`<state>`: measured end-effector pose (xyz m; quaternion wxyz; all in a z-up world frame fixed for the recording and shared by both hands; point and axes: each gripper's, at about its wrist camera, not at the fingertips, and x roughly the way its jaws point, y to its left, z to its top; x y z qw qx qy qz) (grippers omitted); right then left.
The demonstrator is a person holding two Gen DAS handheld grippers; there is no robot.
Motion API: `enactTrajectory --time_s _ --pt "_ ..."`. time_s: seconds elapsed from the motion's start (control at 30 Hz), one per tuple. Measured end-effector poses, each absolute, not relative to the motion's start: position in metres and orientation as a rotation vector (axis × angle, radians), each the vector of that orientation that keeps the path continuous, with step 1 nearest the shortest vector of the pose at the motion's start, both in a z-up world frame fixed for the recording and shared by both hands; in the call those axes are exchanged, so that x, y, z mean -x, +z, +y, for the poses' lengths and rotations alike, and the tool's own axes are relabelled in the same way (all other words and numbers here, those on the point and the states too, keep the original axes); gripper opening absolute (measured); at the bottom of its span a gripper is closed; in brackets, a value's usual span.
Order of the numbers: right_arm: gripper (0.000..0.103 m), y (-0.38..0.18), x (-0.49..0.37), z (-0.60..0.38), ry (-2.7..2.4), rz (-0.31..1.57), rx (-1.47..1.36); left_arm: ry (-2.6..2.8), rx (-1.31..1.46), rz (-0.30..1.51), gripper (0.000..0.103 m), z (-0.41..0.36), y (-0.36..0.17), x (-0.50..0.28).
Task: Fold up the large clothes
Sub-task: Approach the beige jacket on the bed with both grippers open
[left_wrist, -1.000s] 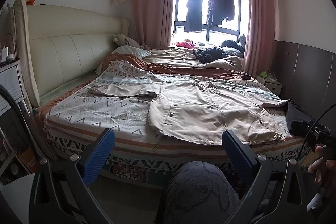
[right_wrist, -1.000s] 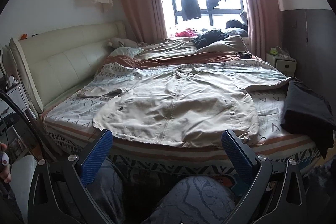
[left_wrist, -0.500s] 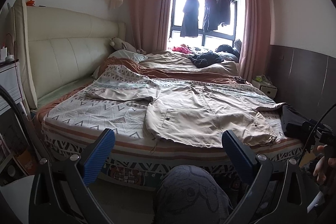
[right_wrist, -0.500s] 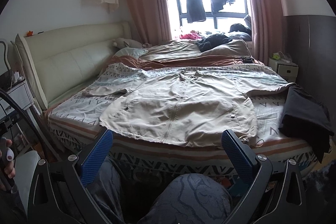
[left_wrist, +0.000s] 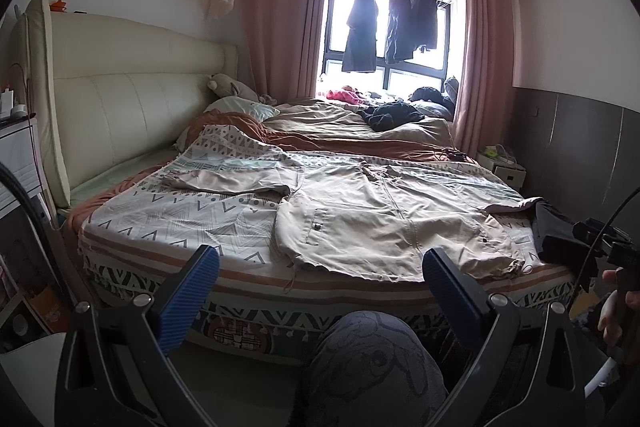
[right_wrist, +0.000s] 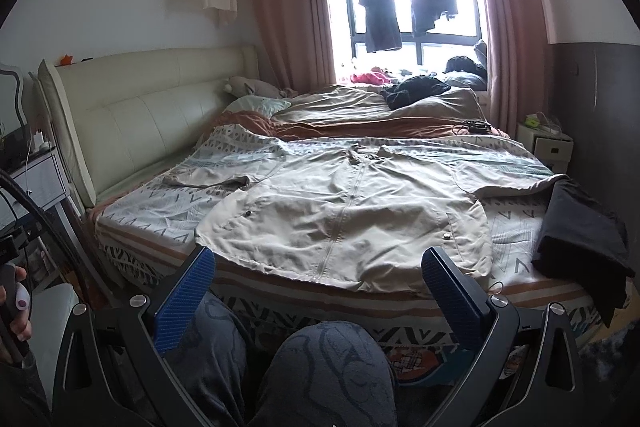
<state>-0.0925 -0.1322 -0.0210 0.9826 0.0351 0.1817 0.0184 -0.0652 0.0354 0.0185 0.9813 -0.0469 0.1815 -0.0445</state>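
A large beige jacket [left_wrist: 384,219] lies spread flat, front up, on the patterned bedspread [left_wrist: 168,223], its hem at the near bed edge and sleeves stretched left and right. It also shows in the right wrist view [right_wrist: 344,211]. My left gripper [left_wrist: 320,283] is open and empty, held back from the bed above a knee. My right gripper [right_wrist: 318,283] is open and empty too, also short of the bed edge.
A folded black garment [right_wrist: 580,239] lies on the bed's right corner. A cream headboard [left_wrist: 132,115] stands at the left, a nightstand [right_wrist: 550,143] at the far right. Rumpled bedding and dark clothes [left_wrist: 392,115] lie beyond. My knees [right_wrist: 320,371] are below the grippers.
Both grippers have drawn back and tilted up a little, so the bed sits lower and farther in both views. The jacket has not moved. Both grippers stay open.
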Motion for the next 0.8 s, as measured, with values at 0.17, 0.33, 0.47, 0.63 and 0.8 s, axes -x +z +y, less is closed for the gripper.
enactTrajectory --time_s 0.17,0.33,0.47,0.63,0.8 --pt "0.103 -0.025 0.081 -0.135 0.033 0.37 -0.094 -0.087 0.086 0.367 0.103 0.035 0.021 0.056" --pt "0.103 -0.027 0.064 -0.134 0.039 0.386 -0.092 -0.086 0.091 0.374 0.103 0.034 0.02 0.042" --pt "0.103 -0.025 0.05 -0.135 0.044 0.39 -0.095 -0.084 0.091 0.383 0.103 0.036 0.02 0.027" --pt "0.103 -0.023 0.028 -0.137 0.051 0.401 -0.096 -0.075 0.094 0.385 0.103 0.036 0.021 0.009" --pt "0.103 -0.023 0.003 -0.141 0.061 0.406 -0.106 -0.062 0.095 0.389 0.103 0.037 0.021 -0.012"
